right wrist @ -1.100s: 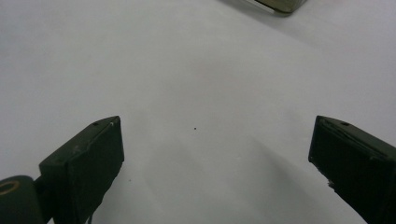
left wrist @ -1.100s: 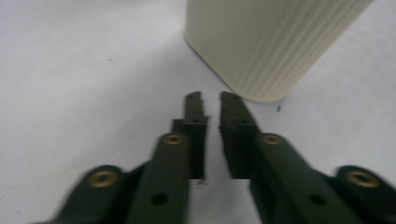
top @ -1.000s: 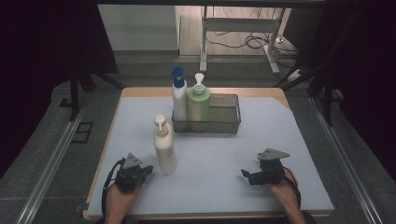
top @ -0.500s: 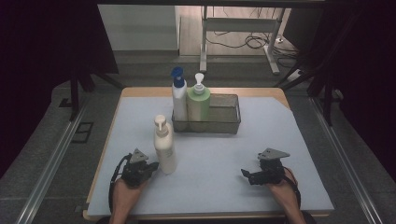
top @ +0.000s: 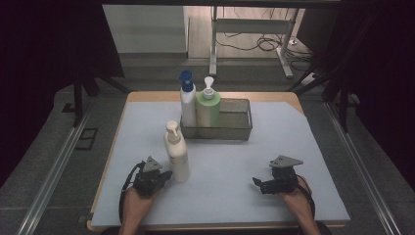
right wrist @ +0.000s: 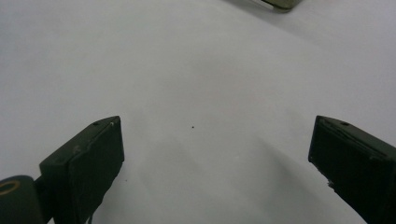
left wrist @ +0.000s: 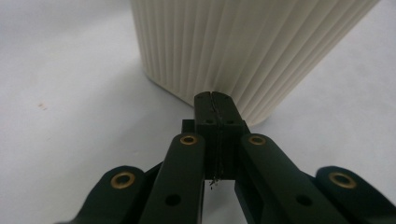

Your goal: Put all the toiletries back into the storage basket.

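In the high view, the cream bottle (top: pixel 177 152) stands upright on the worktop (top: pixel 293 142), in the lower left part of the frame. The left tool (top: pixel 165 175) is just beside its base. The right tool (top: pixel 258 183) is at the lower right, well apart from the bottle. A metal basket (top: pixel 235 128) in the middle of the frame holds a white bottle with a blue pump (top: pixel 187 103) and a green bottle (top: pixel 207 106).

In the left gripper view, the left tool (left wrist: pixel 215 95) is clenched on nothing, its tips close to the ribbed wall of the cream bottle (left wrist: pixel 243 46).

In the right gripper view, the right tool (right wrist: pixel 215 140) is released, with its jaws wide above the bare worktop (right wrist: pixel 187 70).
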Demonstrator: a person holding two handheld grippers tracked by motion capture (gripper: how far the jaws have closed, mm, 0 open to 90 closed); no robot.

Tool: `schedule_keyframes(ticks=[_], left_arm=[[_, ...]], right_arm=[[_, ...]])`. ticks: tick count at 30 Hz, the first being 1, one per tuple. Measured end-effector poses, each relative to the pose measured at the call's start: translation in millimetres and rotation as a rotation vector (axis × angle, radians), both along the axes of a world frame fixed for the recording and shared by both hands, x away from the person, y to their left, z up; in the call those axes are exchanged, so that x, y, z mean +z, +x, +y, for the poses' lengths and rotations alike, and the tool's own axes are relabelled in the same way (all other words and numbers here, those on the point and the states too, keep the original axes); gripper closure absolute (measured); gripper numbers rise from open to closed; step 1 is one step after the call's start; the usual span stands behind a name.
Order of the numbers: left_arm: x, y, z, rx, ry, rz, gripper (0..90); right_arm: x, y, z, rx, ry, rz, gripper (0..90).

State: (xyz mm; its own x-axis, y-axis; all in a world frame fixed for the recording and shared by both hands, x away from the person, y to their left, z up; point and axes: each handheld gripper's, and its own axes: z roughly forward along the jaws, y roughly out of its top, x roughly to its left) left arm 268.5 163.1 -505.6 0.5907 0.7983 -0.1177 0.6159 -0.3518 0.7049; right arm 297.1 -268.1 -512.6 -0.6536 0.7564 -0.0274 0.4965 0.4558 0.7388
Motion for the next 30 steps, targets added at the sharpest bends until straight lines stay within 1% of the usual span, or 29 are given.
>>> schedule_keyframes(ticks=[8,17,24,30], left_arm=[[0.3,2.3,-11.3,-0.032,-0.002,0.002,89.7],[0.5,4.6,-20.2,-0.049,-0.002,0.002,89.7],[-0.7,7.2,-32.0,-0.076,-0.007,0.008,89.7],[-1.8,9.6,-38.7,-0.075,-0.015,0.005,89.7]], right_arm=[[-1.2,0.4,0.4,0.003,-0.007,0.006,3.3],[-1.9,0.4,0.7,0.003,-0.008,0.007,3.3],[-2.6,0.4,1.2,0.005,-0.011,0.009,3.3],[-2.6,0.4,0.6,0.004,-0.016,0.007,3.3]])
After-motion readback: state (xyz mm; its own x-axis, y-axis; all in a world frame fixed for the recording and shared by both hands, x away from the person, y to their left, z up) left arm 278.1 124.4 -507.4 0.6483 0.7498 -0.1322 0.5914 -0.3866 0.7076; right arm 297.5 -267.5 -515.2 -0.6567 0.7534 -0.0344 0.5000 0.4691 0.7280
